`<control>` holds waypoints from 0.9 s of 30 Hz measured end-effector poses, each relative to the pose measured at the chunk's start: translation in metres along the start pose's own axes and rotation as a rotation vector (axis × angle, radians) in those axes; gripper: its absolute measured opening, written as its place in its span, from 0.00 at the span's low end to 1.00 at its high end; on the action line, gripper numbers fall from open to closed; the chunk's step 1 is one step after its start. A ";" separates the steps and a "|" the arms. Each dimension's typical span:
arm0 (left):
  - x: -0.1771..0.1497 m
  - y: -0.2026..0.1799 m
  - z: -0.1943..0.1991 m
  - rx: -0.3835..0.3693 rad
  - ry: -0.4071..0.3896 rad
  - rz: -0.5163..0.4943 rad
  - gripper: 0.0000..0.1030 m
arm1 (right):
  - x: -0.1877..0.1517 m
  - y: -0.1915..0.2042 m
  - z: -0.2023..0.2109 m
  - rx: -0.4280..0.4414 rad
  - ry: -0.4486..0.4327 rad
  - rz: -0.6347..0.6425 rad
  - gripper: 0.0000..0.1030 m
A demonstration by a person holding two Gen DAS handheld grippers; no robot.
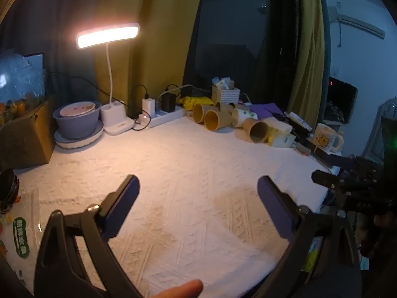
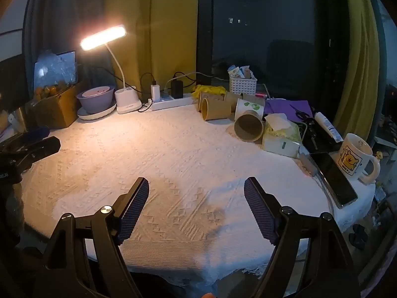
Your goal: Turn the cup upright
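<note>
White tablecloth (image 2: 173,149) under lit lamp (image 2: 103,37).

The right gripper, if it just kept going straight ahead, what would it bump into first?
Probably nothing soon. The right gripper is open over bare white tablecloth. Straight on, the way looks free up to the far edge, where the power strip and a tipped brown cup lie. Depth is hard to judge.

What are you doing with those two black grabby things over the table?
A person holds a gripper in each hand above the white tablecloth. The left gripper and the right gripper are both open and hold nothing. Several paper cups lie on their sides at the back; the nearest paper cup has its mouth facing us. None has been stood upright yet.
</note>
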State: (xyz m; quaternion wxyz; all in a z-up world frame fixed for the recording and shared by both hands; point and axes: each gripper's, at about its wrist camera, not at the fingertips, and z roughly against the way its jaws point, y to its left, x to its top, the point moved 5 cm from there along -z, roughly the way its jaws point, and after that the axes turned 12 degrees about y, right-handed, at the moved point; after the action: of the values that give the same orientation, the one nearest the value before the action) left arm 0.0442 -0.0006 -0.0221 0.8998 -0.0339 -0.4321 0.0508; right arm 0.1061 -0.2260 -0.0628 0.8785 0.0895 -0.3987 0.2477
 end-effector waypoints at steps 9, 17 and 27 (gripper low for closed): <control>0.000 -0.010 0.009 -0.004 -0.002 0.002 0.94 | 0.001 -0.005 -0.001 0.003 -0.003 -0.007 0.79; 0.000 -0.004 0.001 -0.039 0.011 0.009 0.94 | 0.002 -0.003 -0.001 -0.008 -0.001 -0.004 0.79; 0.000 -0.005 0.003 -0.047 0.001 0.002 0.94 | 0.005 -0.002 0.002 -0.016 -0.014 0.015 0.79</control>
State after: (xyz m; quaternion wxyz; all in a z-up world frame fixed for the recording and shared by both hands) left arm 0.0424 -0.0055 -0.0195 0.8988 -0.0553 -0.4328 0.0418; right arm 0.1081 -0.2263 -0.0572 0.8745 0.0815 -0.4074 0.2503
